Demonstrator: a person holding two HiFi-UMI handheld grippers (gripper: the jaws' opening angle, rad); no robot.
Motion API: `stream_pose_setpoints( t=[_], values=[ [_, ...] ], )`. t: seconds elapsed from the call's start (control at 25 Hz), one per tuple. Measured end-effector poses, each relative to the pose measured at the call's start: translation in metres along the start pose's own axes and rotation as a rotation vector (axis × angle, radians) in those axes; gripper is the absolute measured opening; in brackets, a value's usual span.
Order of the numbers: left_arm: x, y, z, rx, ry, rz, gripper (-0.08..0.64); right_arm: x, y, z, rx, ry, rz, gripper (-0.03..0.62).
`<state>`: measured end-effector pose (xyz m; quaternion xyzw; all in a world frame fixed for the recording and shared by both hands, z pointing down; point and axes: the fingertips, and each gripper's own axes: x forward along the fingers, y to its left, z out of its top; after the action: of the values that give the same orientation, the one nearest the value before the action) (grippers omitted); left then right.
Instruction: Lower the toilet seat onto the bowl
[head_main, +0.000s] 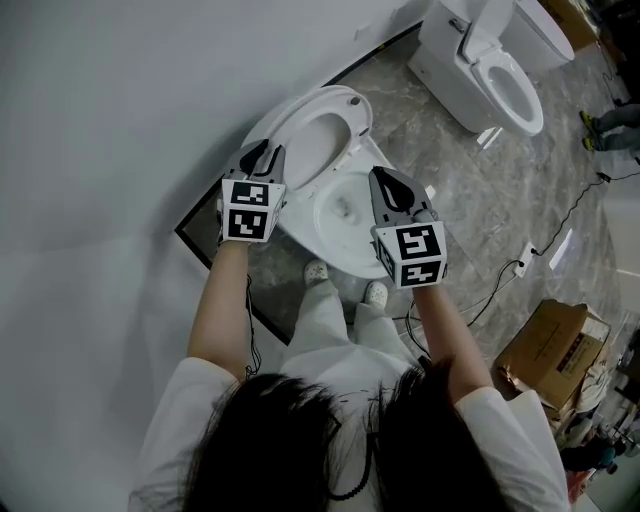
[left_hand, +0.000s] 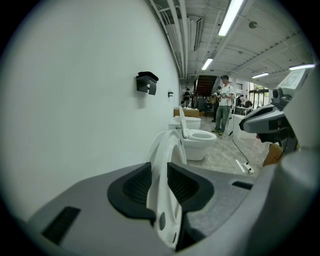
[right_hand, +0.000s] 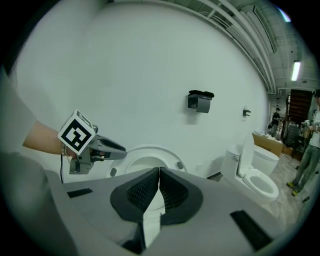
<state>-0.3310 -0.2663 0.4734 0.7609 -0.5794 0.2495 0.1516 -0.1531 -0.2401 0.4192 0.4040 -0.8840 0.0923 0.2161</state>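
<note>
The white oval plastic toilet seat (head_main: 312, 128) is up behind the white ceramic bowl (head_main: 335, 245), tilted toward the white wall (head_main: 120, 120). Left hand-held gripper (head_main: 262, 158), just left of the bowl, pinches the seat's rim. Right hand-held gripper (head_main: 384, 183) hangs over the bowl's right side, jaws closed together and empty.

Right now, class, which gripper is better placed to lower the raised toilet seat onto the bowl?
Left. The left gripper grips the raised toilet seat; the right gripper is shut on nothing.
</note>
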Motion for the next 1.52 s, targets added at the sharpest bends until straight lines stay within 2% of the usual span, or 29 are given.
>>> stream_pose_setpoints(
  t=[0.24,0.48,0.96,1.52],
  values=[
    [-0.003,-0.007,0.002,-0.052,0.012,0.024,0.1,-0.009,-0.013,-0.011,0.003,0.019,0.02,0.029],
    [-0.008,-0.02,0.001,-0.061,0.029,0.039,0.083,-0.023,-0.026,-0.017,-0.008,0.02,0.036,0.029],
    [-0.02,-0.067,-0.009,-0.04,0.095,0.039,0.086,-0.059,-0.044,-0.036,-0.004,0.022,0.062,0.029],
    [-0.038,-0.127,-0.025,-0.032,0.125,0.067,0.097,-0.11,-0.068,-0.073,0.019,0.02,0.084,0.029]
  ],
)
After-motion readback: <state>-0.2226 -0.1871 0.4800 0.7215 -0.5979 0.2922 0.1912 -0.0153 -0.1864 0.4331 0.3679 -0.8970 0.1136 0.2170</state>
